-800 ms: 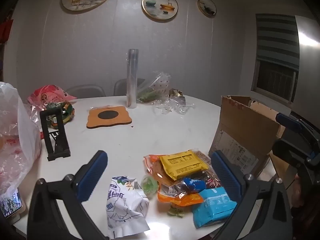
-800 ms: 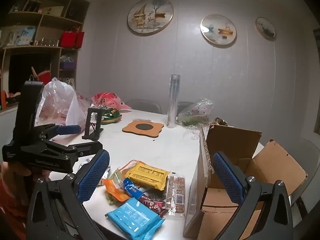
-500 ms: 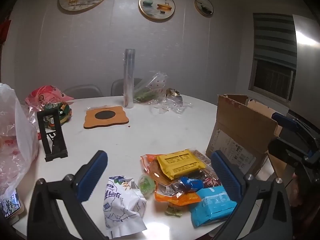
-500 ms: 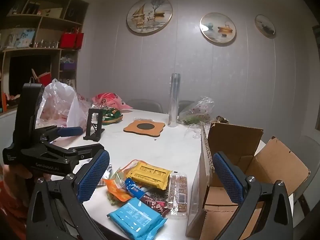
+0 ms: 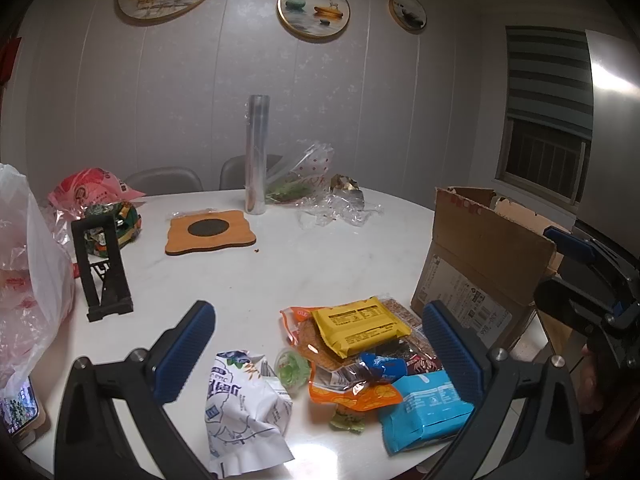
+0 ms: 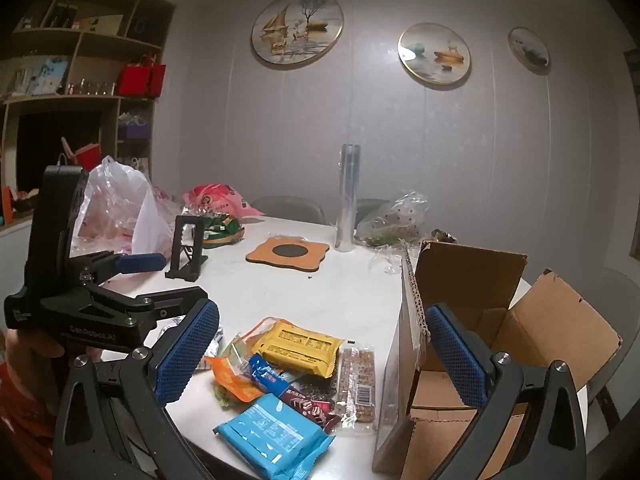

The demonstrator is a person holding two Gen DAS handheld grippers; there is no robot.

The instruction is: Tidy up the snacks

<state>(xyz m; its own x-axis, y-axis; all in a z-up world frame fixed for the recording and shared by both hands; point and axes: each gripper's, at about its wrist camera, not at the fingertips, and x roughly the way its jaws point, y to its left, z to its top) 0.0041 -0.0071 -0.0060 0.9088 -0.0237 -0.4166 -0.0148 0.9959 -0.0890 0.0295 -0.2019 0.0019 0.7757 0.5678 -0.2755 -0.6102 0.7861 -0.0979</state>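
Observation:
A pile of snack packs lies at the near edge of the white table (image 5: pixel 304 264): a yellow pack (image 5: pixel 360 326) (image 6: pixel 298 346), a blue pack (image 5: pixel 426 410) (image 6: pixel 274 438), an orange pack (image 5: pixel 352 394), a white and blue bag (image 5: pixel 244 408) and a cereal bar (image 6: pixel 356 376). An open cardboard box (image 5: pixel 480 264) (image 6: pixel 504 344) stands to the right of them. My left gripper (image 5: pixel 320 352) is open and empty above the pile. My right gripper (image 6: pixel 324 354) is open and empty above the pile and box edge.
A black phone stand (image 5: pixel 102 268), a wooden coaster (image 5: pixel 210 232), a tall clear roll (image 5: pixel 257 154) and plastic bags (image 5: pixel 304 184) sit farther back. A white plastic bag (image 5: pixel 28 280) is at the left. Chairs stand behind the table.
Both grippers have shifted only slightly; the left view has drifted a little to the left. Nothing was grasped or moved on the table.

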